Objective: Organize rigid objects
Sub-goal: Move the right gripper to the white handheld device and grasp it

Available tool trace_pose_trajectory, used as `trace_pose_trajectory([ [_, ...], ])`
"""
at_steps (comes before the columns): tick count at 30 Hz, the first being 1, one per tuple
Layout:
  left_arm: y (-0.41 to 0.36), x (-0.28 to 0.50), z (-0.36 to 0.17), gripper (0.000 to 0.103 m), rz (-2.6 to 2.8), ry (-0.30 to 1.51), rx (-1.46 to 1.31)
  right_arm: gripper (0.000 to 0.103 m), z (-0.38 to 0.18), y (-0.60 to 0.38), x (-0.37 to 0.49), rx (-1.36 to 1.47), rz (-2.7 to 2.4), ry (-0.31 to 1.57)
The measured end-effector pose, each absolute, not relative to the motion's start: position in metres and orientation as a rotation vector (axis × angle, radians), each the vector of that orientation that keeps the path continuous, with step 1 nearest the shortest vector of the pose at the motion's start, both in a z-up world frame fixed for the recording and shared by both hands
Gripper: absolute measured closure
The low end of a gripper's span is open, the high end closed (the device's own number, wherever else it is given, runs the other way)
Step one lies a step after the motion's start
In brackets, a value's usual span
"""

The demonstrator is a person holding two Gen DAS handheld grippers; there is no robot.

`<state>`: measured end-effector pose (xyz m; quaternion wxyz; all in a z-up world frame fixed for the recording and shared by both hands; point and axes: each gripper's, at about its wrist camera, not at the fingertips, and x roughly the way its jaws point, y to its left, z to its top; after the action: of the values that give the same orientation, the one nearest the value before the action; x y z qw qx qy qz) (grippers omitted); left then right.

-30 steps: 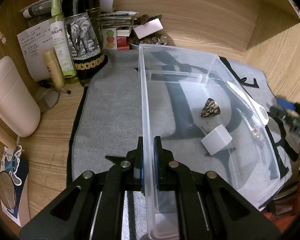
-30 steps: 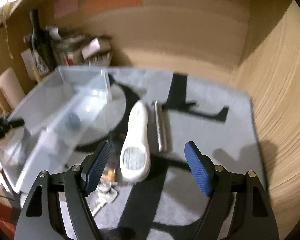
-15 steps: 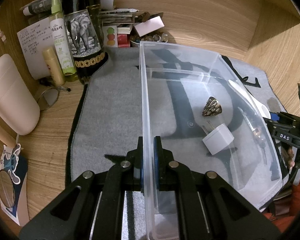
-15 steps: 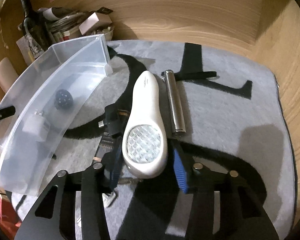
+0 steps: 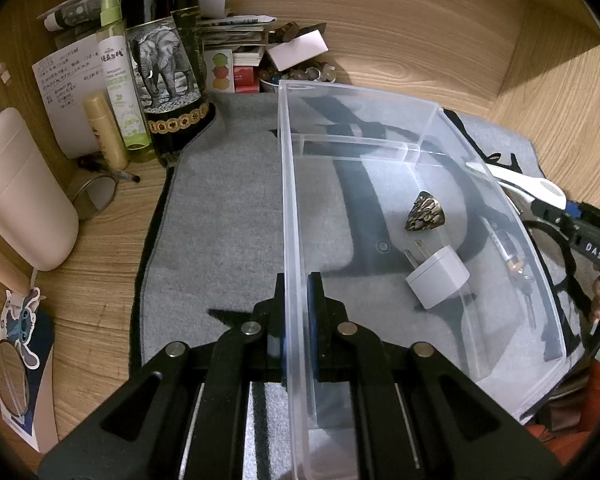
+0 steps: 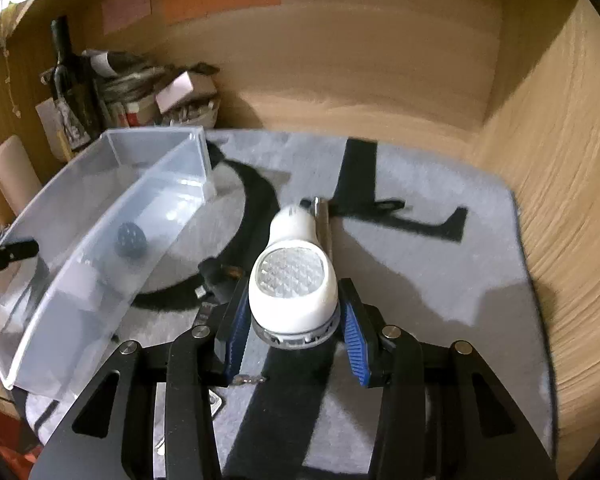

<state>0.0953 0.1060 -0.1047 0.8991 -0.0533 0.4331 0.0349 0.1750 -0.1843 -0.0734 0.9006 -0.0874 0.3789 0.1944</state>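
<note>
Clear plastic forms the bin [image 5: 480, 184], a long tub with a divider wall across its far end. Inside the larger near compartment lie a white plug adapter [image 5: 438, 276] at about 3 o'clock in the left wrist view and, just beyond it toward 2 o'clock, a small dark patterned cone-shaped piece [image 5: 424, 212]; the two sit near each other but apart. The far compartment behind the divider shows only the mat through its floor.

Under the bin spreads a grey felt mat [image 5: 228, 216] with black lettering, laid on a wooden desk [image 5: 100, 248] inside a wooden alcove. At 11 o'clock in the left view stand a dark bottle [image 5: 164, 60] with an elephant label, a green spray bottle [image 5: 118, 80] and a heap of papers and small boxes; a pale cup [image 5: 20, 192] sits at 9 o'clock.

Left gripper [image 5: 298, 320] is clenched on the bin's near long wall, one pad inside and one outside. Right gripper [image 6: 292, 316] grasps the white handheld device [image 6: 292, 276] by its wide head, both blue pads pressed against its sides, the device tilted up off the mat with its narrow end pointing toward 12 o'clock. A silver metal cylinder [image 6: 322, 220] lies on the mat just beside it, and the bin sits at 9 o'clock in the right view. Some small dark items lie on the mat between bin and device; the blur hides what they are.
</note>
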Motion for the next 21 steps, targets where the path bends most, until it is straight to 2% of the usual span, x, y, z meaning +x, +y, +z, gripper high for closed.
trace_pose_trajectory([
  [21,0.105,0.096,-0.104,0.096,0.069,0.895,-0.112,0.064,-0.003,-0.171,0.16,-0.14,0.428,0.565],
])
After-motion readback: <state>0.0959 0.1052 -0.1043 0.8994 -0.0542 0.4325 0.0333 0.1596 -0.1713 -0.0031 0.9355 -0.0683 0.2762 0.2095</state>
